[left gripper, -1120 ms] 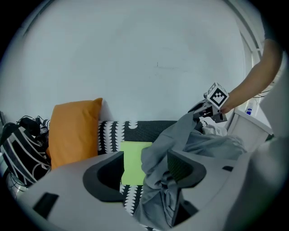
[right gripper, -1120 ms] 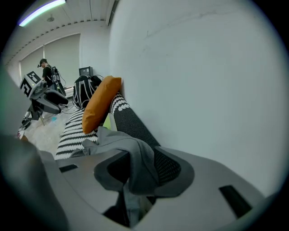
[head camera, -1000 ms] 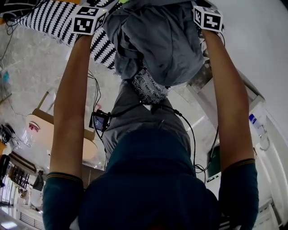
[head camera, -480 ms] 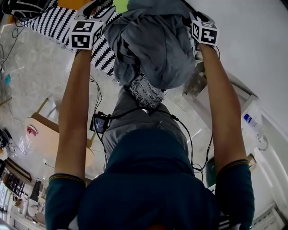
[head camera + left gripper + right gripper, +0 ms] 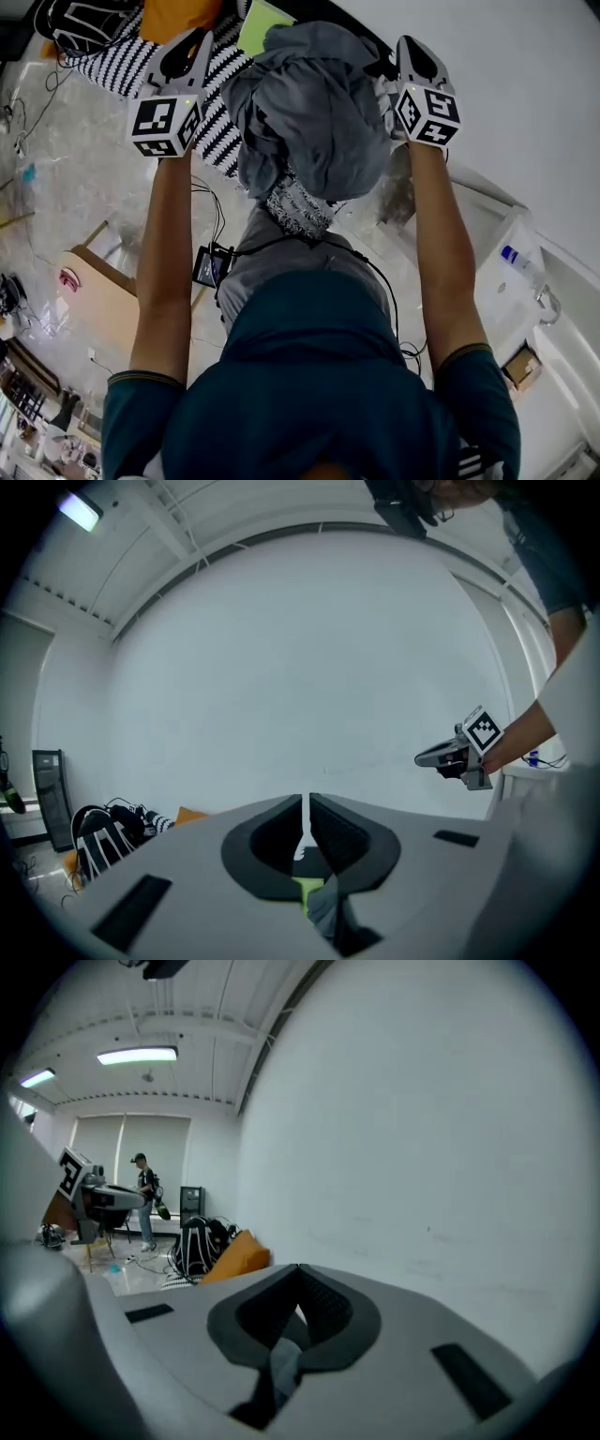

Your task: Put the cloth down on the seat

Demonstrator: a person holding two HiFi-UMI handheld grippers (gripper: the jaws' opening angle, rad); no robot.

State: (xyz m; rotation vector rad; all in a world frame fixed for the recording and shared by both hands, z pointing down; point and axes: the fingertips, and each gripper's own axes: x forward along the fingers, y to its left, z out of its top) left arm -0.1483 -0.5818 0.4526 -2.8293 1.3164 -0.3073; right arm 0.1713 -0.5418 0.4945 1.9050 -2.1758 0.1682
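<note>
A bundled grey cloth (image 5: 309, 112) hangs between my two raised grippers, over a black-and-white striped seat (image 5: 108, 47). My left gripper (image 5: 190, 49) is at the cloth's left edge. Its jaws are closing to a thin slit, with a fold of grey cloth (image 5: 325, 908) pinched at their base. My right gripper (image 5: 405, 54) holds the cloth's right edge. In the right gripper view its jaws meet, with a strip of grey cloth (image 5: 282, 1361) caught between them. Each gripper shows in the other's view: right gripper (image 5: 464, 752), left gripper (image 5: 89, 1194).
An orange cushion (image 5: 183, 14) and a green item (image 5: 258, 23) lie on the seat by the white wall (image 5: 525, 84). A black backpack (image 5: 197, 1246) sits near the cushion. A person (image 5: 145, 1199) stands far back. Cables (image 5: 211, 211) and a wooden table (image 5: 98, 291) are on the marble floor.
Both grippers and the cloth bundle have shifted lower in the head view. More of the striped seat, the orange cushion and the green item now show at the top.
</note>
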